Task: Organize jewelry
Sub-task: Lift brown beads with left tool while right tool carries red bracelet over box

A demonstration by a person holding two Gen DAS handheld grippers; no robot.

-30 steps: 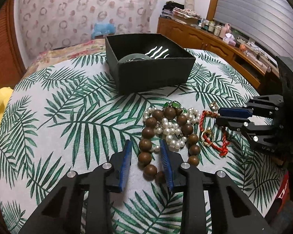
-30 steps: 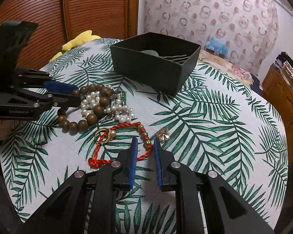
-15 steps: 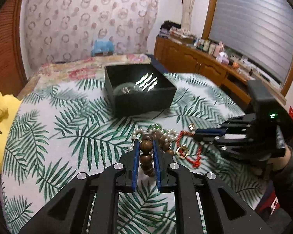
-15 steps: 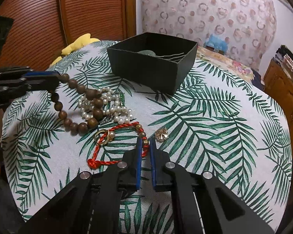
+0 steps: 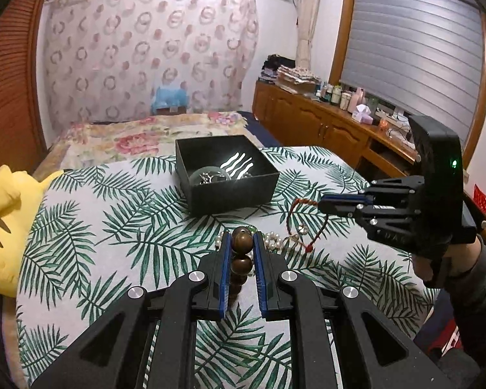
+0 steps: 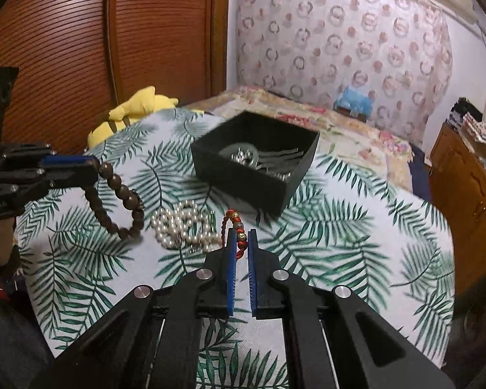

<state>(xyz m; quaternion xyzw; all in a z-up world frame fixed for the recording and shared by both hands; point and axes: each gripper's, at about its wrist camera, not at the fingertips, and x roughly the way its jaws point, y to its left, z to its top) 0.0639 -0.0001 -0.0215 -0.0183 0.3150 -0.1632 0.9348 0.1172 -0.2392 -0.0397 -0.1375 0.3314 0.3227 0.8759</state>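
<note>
Palm-leaf cloth covers the table (image 5: 81, 259), and since a second ago both bracelets have left it: then the jaws stood apart around them on the cloth, now each piece hangs lifted. Nearest me, the left gripper (image 5: 242, 243) is clamped on a bead of the wooden bead bracelet (image 6: 120, 201), whose loop dangles below the pads with its lowest beads at or just above the cloth. Beside it the right gripper (image 6: 242, 240) is pinched tight on the red cord bracelet (image 6: 235, 227), gold beads showing between its blue pads; from the left wrist view the cord hangs from its tips in a loose loop with a small gold ring near the bottom. A pearl strand (image 6: 184, 227) lies heaped on the cloth between the two, still where it was. Farther back sits the black box (image 5: 230, 191), open-topped, holding a pale round bangle, a small silver piece and wavy silver hairpins. Beyond the table's far edge lie a yellow plush toy (image 5: 6, 227) and a floral bedspread (image 5: 139, 139).
</note>
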